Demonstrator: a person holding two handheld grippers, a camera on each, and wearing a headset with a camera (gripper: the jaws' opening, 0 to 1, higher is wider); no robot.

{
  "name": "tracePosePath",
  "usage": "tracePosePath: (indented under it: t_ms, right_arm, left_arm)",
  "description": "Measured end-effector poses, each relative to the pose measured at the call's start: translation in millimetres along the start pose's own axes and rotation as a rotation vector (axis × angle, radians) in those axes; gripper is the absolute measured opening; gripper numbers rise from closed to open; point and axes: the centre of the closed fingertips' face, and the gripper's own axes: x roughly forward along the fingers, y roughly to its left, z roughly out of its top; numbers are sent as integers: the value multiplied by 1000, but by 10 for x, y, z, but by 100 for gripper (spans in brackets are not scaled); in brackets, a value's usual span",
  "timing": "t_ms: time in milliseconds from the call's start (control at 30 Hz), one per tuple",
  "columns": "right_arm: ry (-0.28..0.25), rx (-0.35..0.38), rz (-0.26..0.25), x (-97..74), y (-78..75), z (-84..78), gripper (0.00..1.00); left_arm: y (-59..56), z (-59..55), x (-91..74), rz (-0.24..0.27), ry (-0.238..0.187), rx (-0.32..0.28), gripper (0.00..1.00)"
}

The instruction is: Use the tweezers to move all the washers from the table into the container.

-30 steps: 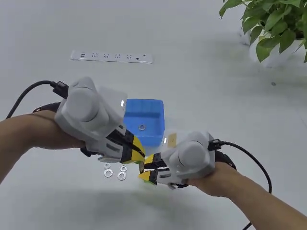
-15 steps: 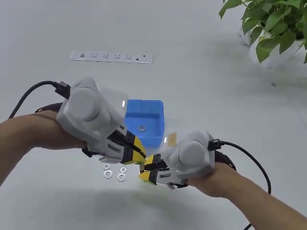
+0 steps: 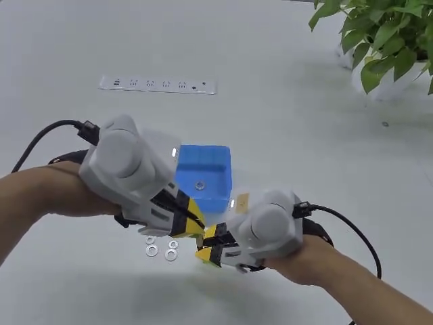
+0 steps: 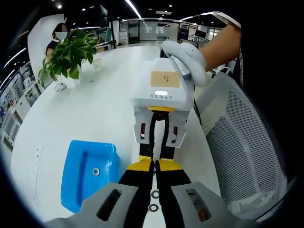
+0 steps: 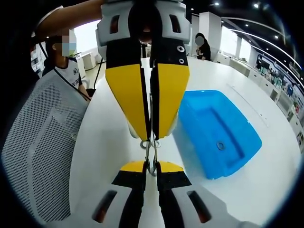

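We hold the left gripper (image 4: 154,166) and right gripper (image 5: 151,168) tip to tip, fingers (image 5: 128,95) of both clamped on the tweezers (image 5: 151,154); washers (image 3: 170,255) lie on the counter (image 3: 284,101) beside, one in the blue container (image 3: 216,159)

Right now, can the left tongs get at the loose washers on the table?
Probably yes: the washers lie on bare table right beside the left tongs, nothing between them. The tweezers look pinched by the right tongs too, though.

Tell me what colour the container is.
The container is bright blue, best seen in the right gripper view.
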Motion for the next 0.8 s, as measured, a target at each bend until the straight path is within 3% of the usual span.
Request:
tracePosePath:
  t_ms: [800]
  right_arm:
    - [-27,-21,-37,-199,-124,279,10]
  left_arm:
    - [93,223,-270,31,-36,13,6]
